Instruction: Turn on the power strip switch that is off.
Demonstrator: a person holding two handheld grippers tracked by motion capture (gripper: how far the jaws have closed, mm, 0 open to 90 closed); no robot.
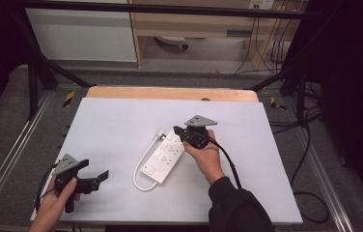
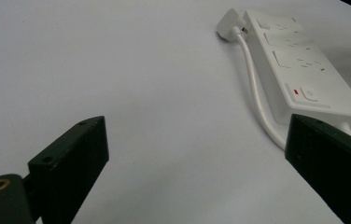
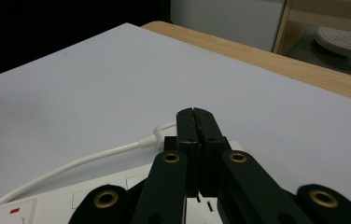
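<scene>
A white power strip [image 1: 164, 156] lies mid-table, its cable [image 1: 140, 170] looping round its left side to the plug [image 1: 160, 134] at the far end. My right gripper [image 1: 176, 131] hovers over the strip's far end, jaws pressed together with nothing between them; in the right gripper view its tips [image 3: 195, 115] sit above the strip [image 3: 61, 201] and near the cable [image 3: 94, 157]. My left gripper [image 1: 95, 169] is open near the front left of the table, apart from the strip. In the left gripper view its jaws [image 2: 197, 140] stand wide, with the strip [image 2: 304, 65] ahead to the right.
The white table sheet [image 1: 121, 121] has bare room left of the strip and on the far side. A wooden edge [image 1: 170, 93] runs along the back. Metal frame rails [image 1: 6, 154] flank the table, and loose cables [image 1: 310, 145] lie on the floor at the right.
</scene>
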